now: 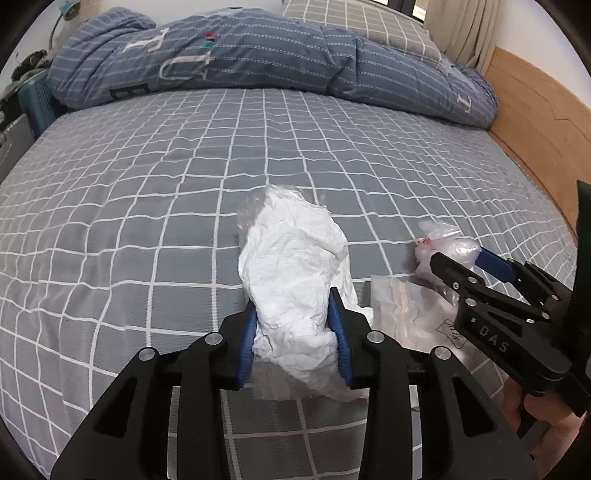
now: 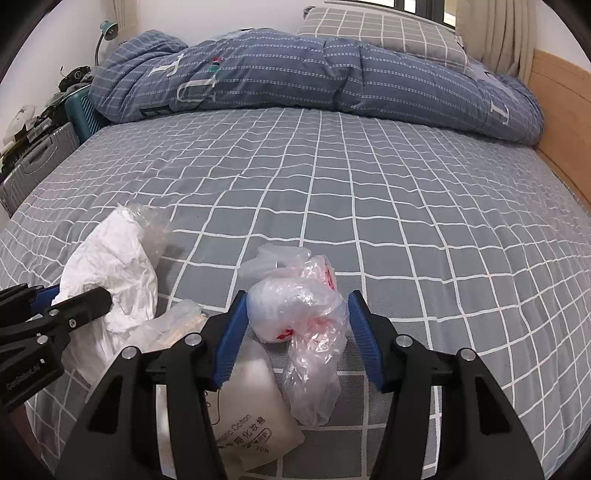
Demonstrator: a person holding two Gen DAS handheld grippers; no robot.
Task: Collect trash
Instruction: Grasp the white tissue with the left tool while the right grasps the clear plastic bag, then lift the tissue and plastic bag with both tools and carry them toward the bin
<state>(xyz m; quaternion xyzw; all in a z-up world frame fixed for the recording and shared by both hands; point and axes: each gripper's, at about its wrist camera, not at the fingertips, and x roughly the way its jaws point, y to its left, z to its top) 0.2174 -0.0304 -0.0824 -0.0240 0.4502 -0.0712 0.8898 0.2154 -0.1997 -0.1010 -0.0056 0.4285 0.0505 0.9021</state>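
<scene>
My left gripper (image 1: 295, 314) is shut on a crumpled white paper wad (image 1: 295, 266) with clear plastic film at its far end, held just over the grey checked bed sheet (image 1: 147, 221). The wad also shows in the right wrist view (image 2: 110, 266). My right gripper (image 2: 295, 314) has its blue pads around a crumpled clear plastic bag with red print (image 2: 303, 306); the left pad touches it, a small gap shows at the right pad. This bag shows in the left wrist view (image 1: 443, 243). A flat cotton-pad packet (image 2: 251, 417) lies under the right gripper.
A rolled blue quilt (image 2: 314, 74) lies across the far side of the bed, with a grey checked pillow (image 2: 380, 29) behind it. A wooden bed board (image 1: 535, 122) runs along the right. Suitcases (image 2: 40, 162) and clutter stand left of the bed.
</scene>
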